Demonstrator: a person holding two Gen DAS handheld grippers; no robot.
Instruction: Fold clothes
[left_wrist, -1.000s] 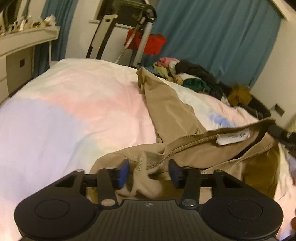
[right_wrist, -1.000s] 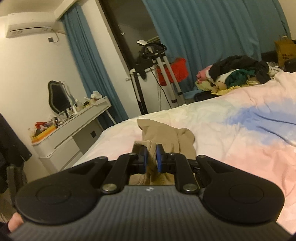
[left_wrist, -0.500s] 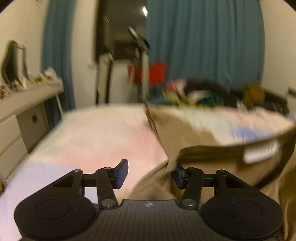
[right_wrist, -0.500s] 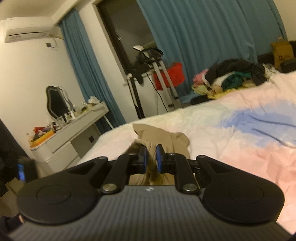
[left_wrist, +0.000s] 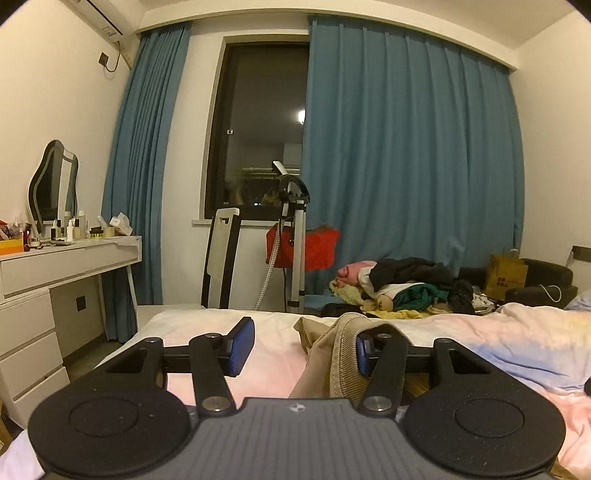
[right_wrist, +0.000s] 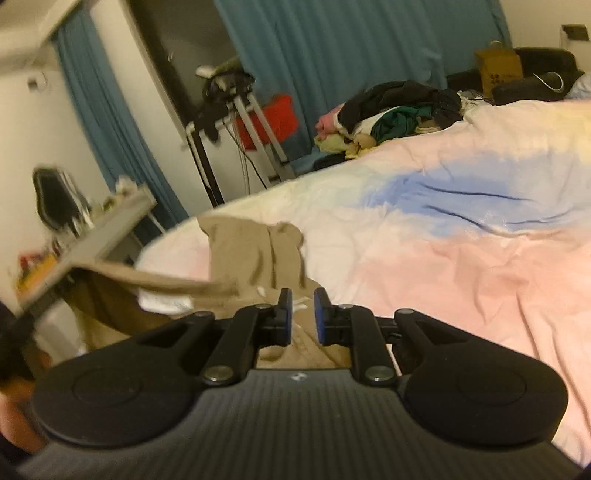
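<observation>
One tan garment (left_wrist: 341, 354) (ribbed hem) draped over left tongs (left_wrist: 302, 349); right tongs (right_wrist: 303, 315) parted.

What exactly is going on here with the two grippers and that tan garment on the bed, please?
A person is working on a tan garment on a pastel bedspread with two handheld grippers. The left gripper is wide open, with a ribbed edge of the fabric draped against its right finger but not clamped. The right gripper is slightly open over the cloth and grips nothing. No neat fold shows yet. More clothes are piled beyond the bed.
</observation>
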